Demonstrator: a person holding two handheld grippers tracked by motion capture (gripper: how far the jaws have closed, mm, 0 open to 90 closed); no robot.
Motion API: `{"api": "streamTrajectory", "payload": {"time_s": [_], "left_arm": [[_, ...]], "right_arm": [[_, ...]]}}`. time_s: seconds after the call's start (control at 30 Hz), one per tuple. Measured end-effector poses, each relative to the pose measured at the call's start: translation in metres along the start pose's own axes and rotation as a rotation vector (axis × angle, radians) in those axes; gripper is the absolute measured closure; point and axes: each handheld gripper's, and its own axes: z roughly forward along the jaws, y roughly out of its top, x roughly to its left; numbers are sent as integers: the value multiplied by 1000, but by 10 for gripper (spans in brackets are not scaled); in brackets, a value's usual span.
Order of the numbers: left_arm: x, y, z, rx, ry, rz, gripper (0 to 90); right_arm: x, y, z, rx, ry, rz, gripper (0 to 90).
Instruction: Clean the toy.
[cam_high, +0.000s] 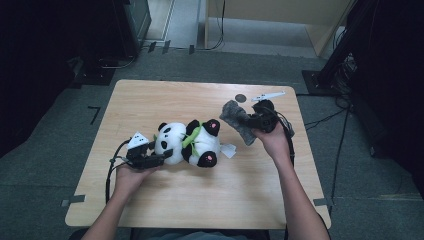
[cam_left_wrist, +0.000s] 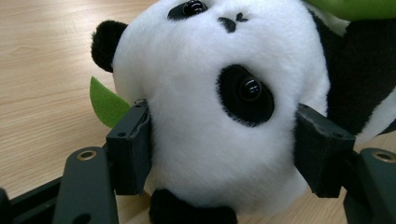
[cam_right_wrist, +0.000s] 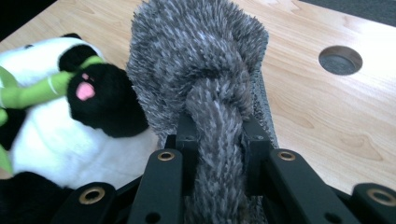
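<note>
toward the left edge of the tabletop (cam_high: 150, 210), the left gripper (cam_high: 152, 157) lies low with its jaws partly spread and pressed on both sides of the white head of a stuffed panda (cam_high: 192, 142). the pads dent the plush just below one black eye patch. the panda lies on its back near the middle of the tabletop, a green scarf (cam_high: 191, 135) at its neck and pink pads on its black paws. to the right, near the far right corner, the right gripper (cam_high: 247, 121) is held above the wood, its jaws almost closed, pinching a fuzzy grey cloth (cam_high: 237, 120) that bunches up beyond them. a round hole (cam_high: 241, 98) sits in the tabletop just behind the cloth.
</note>
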Motion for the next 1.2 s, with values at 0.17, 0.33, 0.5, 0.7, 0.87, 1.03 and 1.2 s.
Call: {"api": "streamTrajectory", "payload": {"time_s": [0.17, 0.33, 0.5, 0.7, 0.87, 1.03, 1.2], "left_arm": [[-1, 0, 0, 2, 9, -1, 298], [-1, 1, -1, 7, 5, 1, 299], [-1, 1, -1, 16, 4, -6, 299], [-1, 1, -1, 17, 3, -10, 294], [-2, 1, -1, 13, 6, -10, 295], [-2, 1, -1, 13, 6, -6, 295], [-2, 1, -1, 7, 6, 1, 293]], "right_arm": [[7, 16, -4, 5, 9, -2, 750], [20, 34, -7, -1, 13, -40, 750], [32, 50, -1, 28, 10, -73, 752], [51, 71, 9, 33, 49, -118, 752], [63, 81, 14, 34, 59, -144, 751], [76, 93, 23, 44, 66, -169, 751], [87, 98, 37, 55, 85, -186, 751]]}}
